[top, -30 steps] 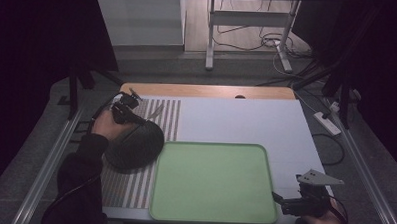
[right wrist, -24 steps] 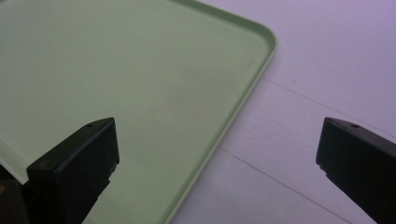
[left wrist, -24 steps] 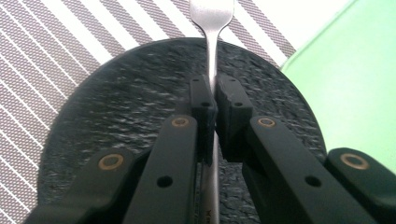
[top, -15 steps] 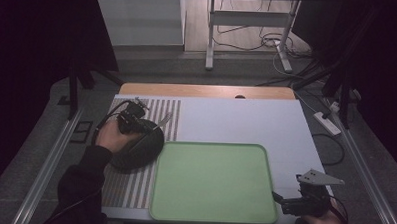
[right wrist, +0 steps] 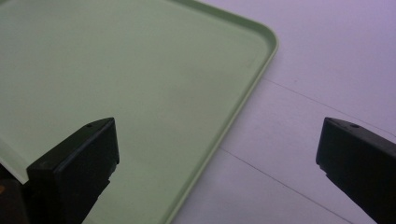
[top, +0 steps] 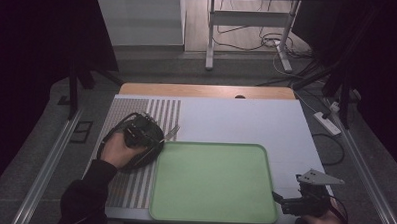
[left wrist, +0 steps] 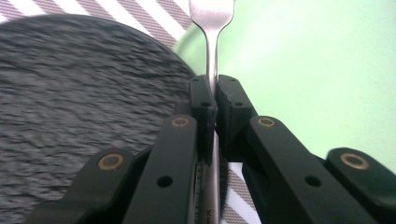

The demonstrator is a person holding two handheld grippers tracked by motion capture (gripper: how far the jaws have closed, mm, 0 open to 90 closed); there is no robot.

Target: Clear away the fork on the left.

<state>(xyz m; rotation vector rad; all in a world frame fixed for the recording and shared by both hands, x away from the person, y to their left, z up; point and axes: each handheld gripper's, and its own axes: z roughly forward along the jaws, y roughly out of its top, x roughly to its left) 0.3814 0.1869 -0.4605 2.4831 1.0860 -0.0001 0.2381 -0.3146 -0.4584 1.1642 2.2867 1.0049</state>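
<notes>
My left gripper is shut on the handle of a metal fork, whose tines point toward the green tray. In the high view the fork sticks out over the striped mat by the tray's far left corner. A dark round plate lies under and left of the left gripper. My right gripper rests at the tray's near right corner, open, with nothing between its jaws. In the right gripper view its jaws straddle the tray's rim.
A grey and white striped mat covers the table's left part and a pale sheet the rest. A wooden strip runs along the far edge. A power strip lies off the table's right side.
The left hand has carried the fork rightward and nearer, from the mat's far left over the dark plate to the tray's corner. The right gripper has stayed put.
</notes>
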